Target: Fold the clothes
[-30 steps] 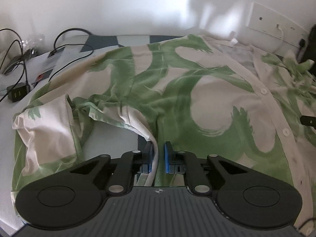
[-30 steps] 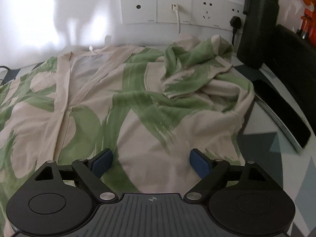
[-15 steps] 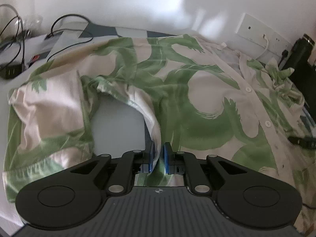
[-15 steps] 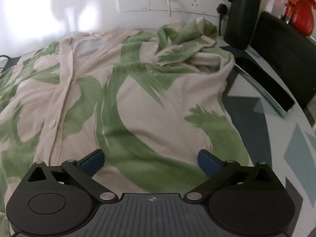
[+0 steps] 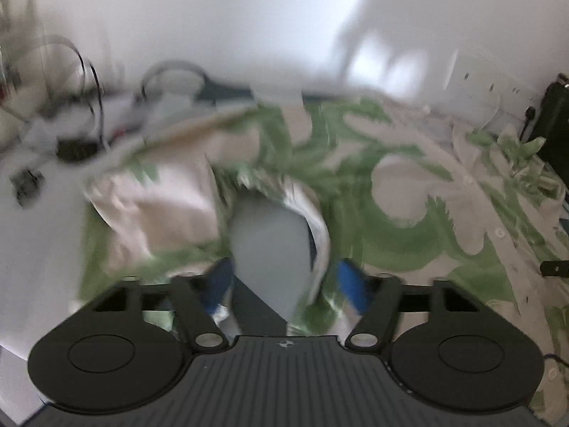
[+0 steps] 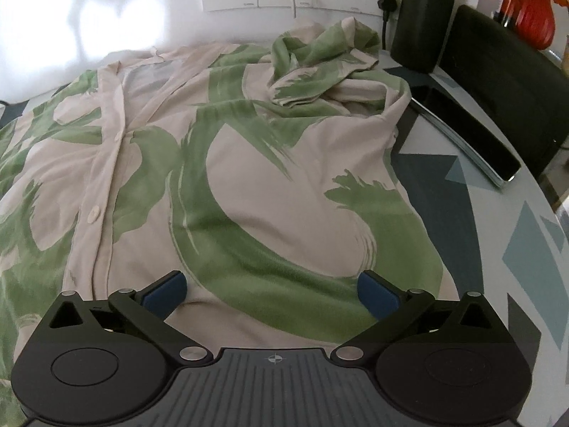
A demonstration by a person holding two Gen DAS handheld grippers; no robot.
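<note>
White wall and sockets back a patterned tabletop [image 6: 498, 235] where the button-up shirt [image 6: 249, 178] lies spread, unfolded. Both grippers, left [image 5: 286, 284] and right [image 6: 272, 290], have fingers spread, empty; next, probably regrasp an edge.

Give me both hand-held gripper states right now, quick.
Left hand-held gripper: open, blue pads apart, shirt edge hanging between them, not pinched; view is blurred.
Right hand-held gripper: open wide over the shirt, holding nothing.

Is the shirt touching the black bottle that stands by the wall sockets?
Cannot tell. In the right wrist view the shirt has its bunched sleeve ending close beside the black bottle, but neither contact nor a gap shows plainly.
</note>
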